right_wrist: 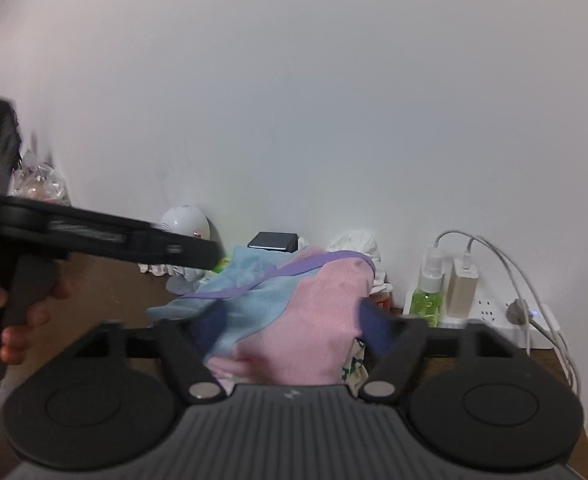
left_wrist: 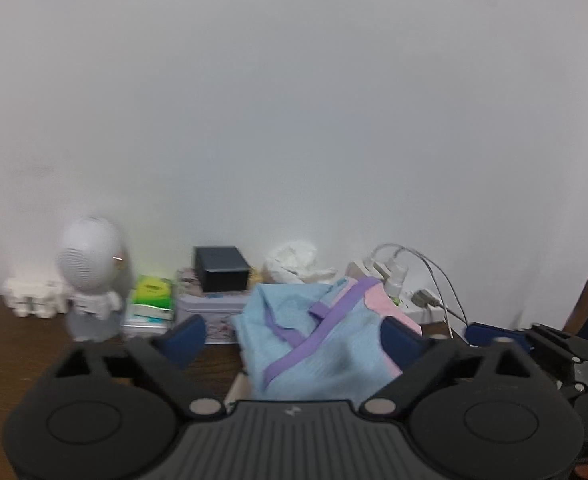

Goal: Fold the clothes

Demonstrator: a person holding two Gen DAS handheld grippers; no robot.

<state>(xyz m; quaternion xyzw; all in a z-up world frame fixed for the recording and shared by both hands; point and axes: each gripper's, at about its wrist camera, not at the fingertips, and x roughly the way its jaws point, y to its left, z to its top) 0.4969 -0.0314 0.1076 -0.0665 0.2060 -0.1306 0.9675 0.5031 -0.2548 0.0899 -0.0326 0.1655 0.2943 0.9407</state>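
Observation:
A bunched garment [left_wrist: 313,344] of light blue cloth with purple trim and a pink panel sits heaped on the brown table [left_wrist: 10,344]. My left gripper [left_wrist: 294,338] is open, with one dark blue fingertip on each side of the heap. In the right wrist view the same garment [right_wrist: 313,320] shows mostly pink. My right gripper [right_wrist: 294,326] stands open around it, pads beside the cloth. The left gripper [right_wrist: 134,240] reaches in from the left, held by a hand [right_wrist: 26,308], its tip at the garment's blue edge. The right gripper [left_wrist: 553,348] shows at the right edge of the left wrist view.
Along the white wall stand a round-headed white figure [left_wrist: 90,268], a green tissue pack [left_wrist: 152,296], a black box [left_wrist: 222,268] on a tin, crumpled white paper [left_wrist: 294,260], a green spray bottle [right_wrist: 427,292] and a power strip [right_wrist: 493,312] with chargers and cables. Floral fabric [right_wrist: 353,364] lies under the garment.

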